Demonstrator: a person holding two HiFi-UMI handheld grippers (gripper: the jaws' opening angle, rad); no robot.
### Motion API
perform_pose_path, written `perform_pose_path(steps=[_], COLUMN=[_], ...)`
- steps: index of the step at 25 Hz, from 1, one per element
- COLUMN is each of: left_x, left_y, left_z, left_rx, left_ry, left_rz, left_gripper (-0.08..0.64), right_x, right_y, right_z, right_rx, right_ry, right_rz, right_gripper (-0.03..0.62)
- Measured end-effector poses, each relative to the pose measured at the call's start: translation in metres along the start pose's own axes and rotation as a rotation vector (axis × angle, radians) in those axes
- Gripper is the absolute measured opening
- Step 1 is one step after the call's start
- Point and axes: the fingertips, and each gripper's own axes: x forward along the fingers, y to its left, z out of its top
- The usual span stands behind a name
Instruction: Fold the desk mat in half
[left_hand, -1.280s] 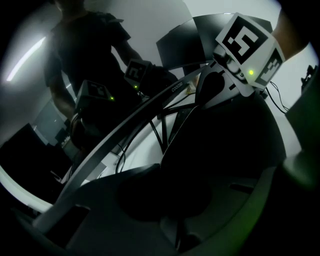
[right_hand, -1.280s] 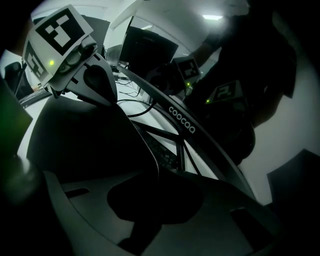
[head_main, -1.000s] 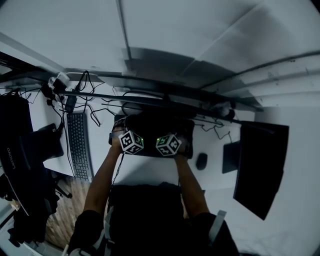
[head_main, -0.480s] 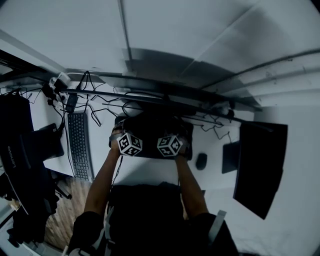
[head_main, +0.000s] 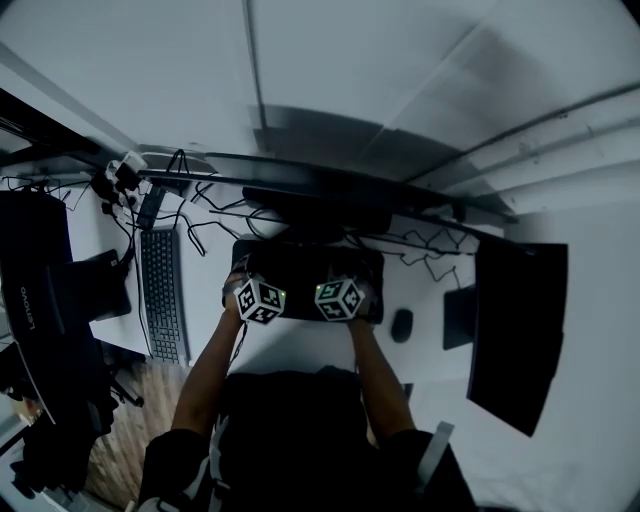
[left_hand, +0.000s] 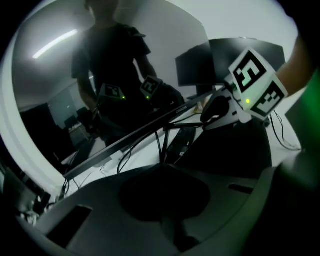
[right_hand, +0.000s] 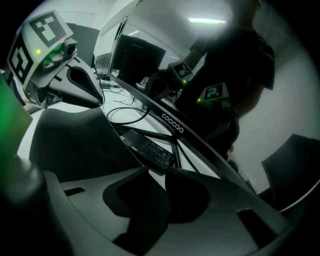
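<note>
The black desk mat (head_main: 310, 270) lies on the white desk (head_main: 290, 345) in front of the monitor. Both grippers hover side by side over its near part. My left gripper (head_main: 258, 288) is shut, its tips meeting (left_hand: 162, 167), and I see nothing between them. My right gripper (head_main: 342, 286) has its jaws a little apart (right_hand: 156, 172); the gap is dark and I cannot tell whether mat is in it. The mat (left_hand: 235, 145) shows right of the left jaws, and the mat (right_hand: 75, 145) shows left of the right jaws. Each gripper view shows the other gripper (left_hand: 235, 97) (right_hand: 50, 55).
A keyboard (head_main: 160, 295) lies left of the mat, a mouse (head_main: 402, 323) to its right. The monitor (head_main: 320, 205) with cables stands just behind the mat, and a flat black device (right_hand: 150, 147) lies under it. A dark screen (head_main: 515, 330) stands at the right.
Both marker cubes have shifted slightly toward me over the mat's near edge. The head view has tilted a little. The mat lies as before.
</note>
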Motion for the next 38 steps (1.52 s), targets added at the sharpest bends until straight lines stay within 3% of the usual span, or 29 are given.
perform_pose_path(steps=[4, 11, 23, 30, 38], left_x=[-0.017, -0.068, -0.167, -0.212, -0.273], left_y=[0.003, 0.008, 0.009, 0.007, 0.015], left_z=[0.003, 0.028, 0.072, 0.085, 0.117], left_rx=[-0.102, -0.179, -0.424, -0.461, -0.38], left_ry=[-0.035, -0.137, -0.318, -0.394, -0.511], left_rz=[0.018, 0.067, 0.043, 0.022, 0.156], left_gripper=[0.005, 0.005, 0.005, 0.005, 0.005], right_x=[-0.012, -0.047, -0.161, -0.23, -0.306], right_y=[0.0, 0.001, -0.016, -0.032, -0.037], right_z=[-0.002, -0.002, 0.038, 0.058, 0.079], right_rx=[0.047, 0.158, 0.431, 0.51, 0.578], right_ry=[-0.011, -0.04, -0.242, -0.381, -0.544], right_rz=[0.002, 0.011, 0.034, 0.002, -0.019], right_gripper=[0.097, 0.097, 0.08, 0.057, 0.032])
